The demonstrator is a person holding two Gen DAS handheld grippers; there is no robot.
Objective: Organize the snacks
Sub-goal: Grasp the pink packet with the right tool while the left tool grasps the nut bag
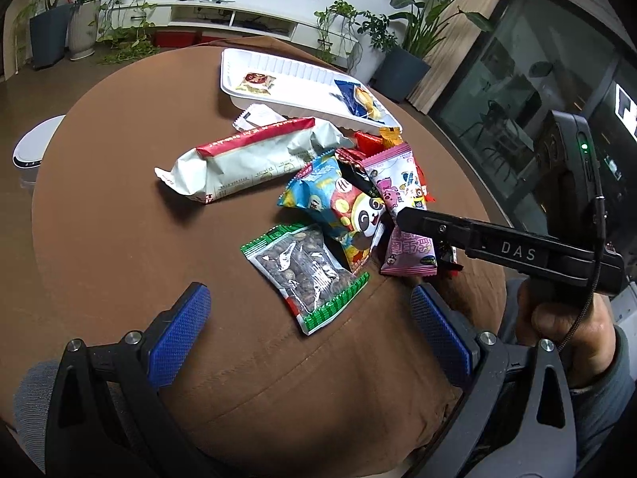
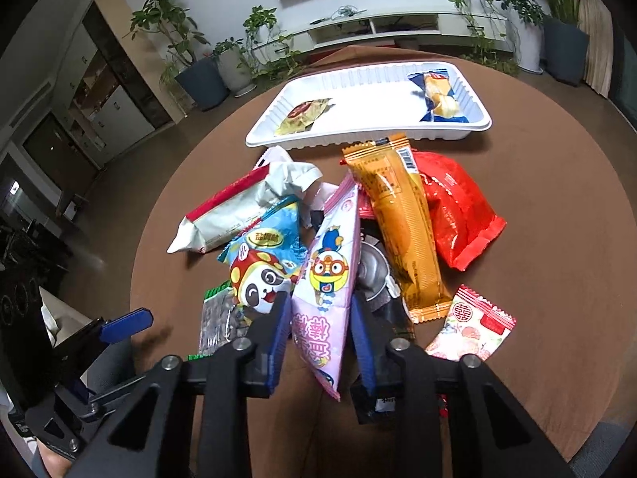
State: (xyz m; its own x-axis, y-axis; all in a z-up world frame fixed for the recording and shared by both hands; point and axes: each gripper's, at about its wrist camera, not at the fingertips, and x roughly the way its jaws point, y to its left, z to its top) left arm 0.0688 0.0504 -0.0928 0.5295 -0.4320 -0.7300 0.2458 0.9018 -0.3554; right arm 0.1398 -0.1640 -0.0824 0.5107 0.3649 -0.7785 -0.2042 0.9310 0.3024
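Note:
A pile of snack packets lies on a round brown table (image 1: 119, 215). My right gripper (image 2: 320, 310) straddles a pink cartoon packet (image 2: 330, 279), its blue pads close to both sides; it also shows in the left wrist view (image 1: 402, 215) over the same pink packet (image 1: 392, 175). My left gripper (image 1: 310, 306) is open and empty, just short of a green-edged nut packet (image 1: 306, 275). A white tray (image 2: 346, 135) at the far side holds a small brown-yellow packet (image 2: 302, 115) and a blue-yellow packet (image 2: 438, 97).
The pile also holds a blue panda packet (image 2: 266, 255), a long white-red packet (image 1: 247, 159), an orange packet (image 2: 402, 219), a red packet (image 2: 462, 211) and a small red-white candy packet (image 2: 473, 322). Potted plants (image 1: 410, 40) and a white TV cabinet (image 1: 239, 16) stand beyond the table.

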